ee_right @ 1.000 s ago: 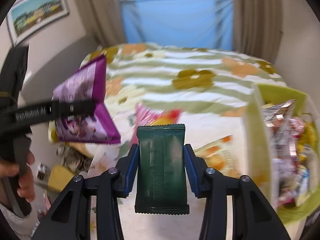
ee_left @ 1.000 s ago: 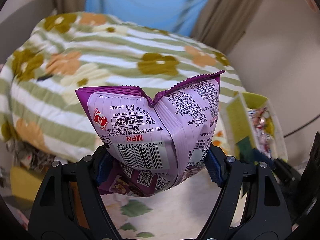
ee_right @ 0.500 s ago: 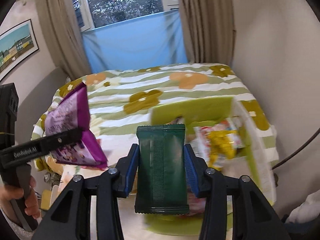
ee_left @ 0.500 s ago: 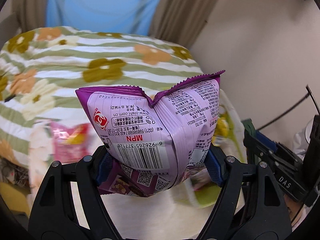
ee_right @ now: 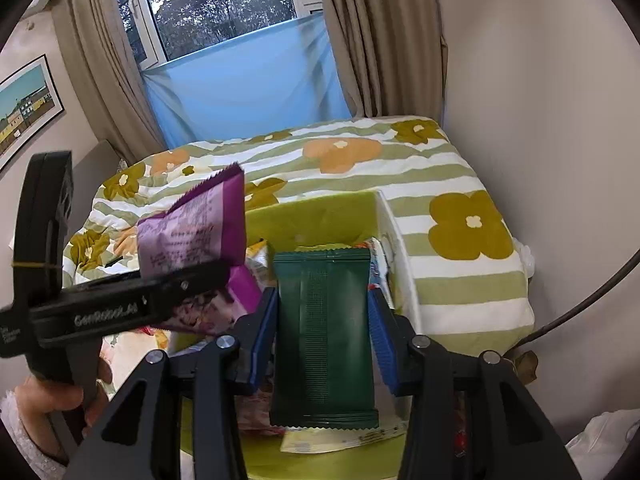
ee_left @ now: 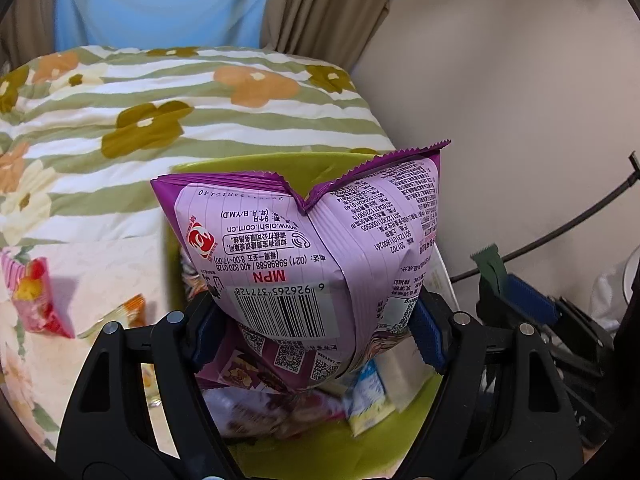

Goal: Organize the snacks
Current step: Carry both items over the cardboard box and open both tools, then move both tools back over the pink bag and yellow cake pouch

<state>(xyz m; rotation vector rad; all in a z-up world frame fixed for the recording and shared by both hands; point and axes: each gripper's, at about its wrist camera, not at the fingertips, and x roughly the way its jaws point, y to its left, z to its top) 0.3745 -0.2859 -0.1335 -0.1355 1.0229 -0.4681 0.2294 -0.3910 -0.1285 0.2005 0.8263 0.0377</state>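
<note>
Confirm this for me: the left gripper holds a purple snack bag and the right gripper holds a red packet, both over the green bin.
Not quite. The packet in the right gripper is dark green, not red; the right wrist view shows it clamped between the blue pads. The rest stands: the left gripper holds the purple snack bag, both over the green bin.

Black gripper (ee_right: pixel 322 332) frames with silver screws, ribbed blue fingers (ee_right: pixel 380 344), fuzzy white sleeve (ee_right: pixel 20 436).

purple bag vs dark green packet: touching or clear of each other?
Apart. Right wrist view shows the purple bag in the left gripper left of the dark green packet, with snacks in the green bin visible between them.
</note>
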